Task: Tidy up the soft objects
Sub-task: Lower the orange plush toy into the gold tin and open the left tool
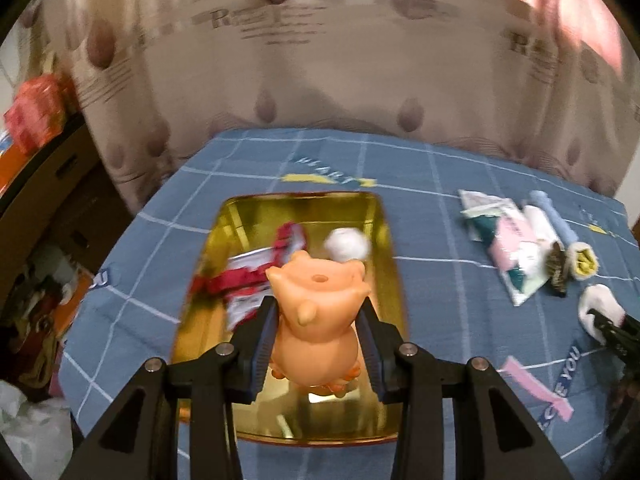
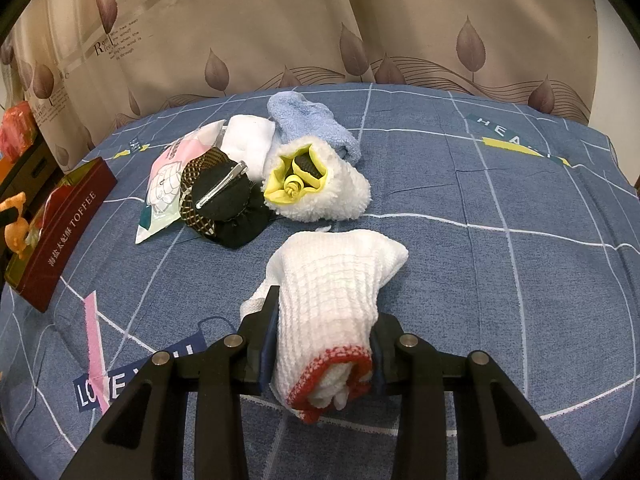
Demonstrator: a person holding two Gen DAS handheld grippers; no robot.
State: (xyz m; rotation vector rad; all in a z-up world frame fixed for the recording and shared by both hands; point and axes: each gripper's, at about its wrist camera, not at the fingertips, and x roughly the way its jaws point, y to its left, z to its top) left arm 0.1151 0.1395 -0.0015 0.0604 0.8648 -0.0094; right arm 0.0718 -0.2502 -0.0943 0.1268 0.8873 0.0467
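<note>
Rubber toy [image 1: 316, 320], squashy and light, sits clamped by its middle in the left tool [image 1: 316, 312] over the tin [image 1: 384, 240]; the right tool [image 2: 324, 328] pinches a limp rolled glove [image 2: 332, 304] above the bed [image 2: 480, 280].

bed w/ blue grid-line sheet [image 2: 500, 208], printed "heart" & "love you" patches. beige curtain [image 2: 280, 20] w/ brown leaf print behind far edge. cardboard boxes [image 1: 60, 184] & clutter off left edge. warm indoor light.
</note>
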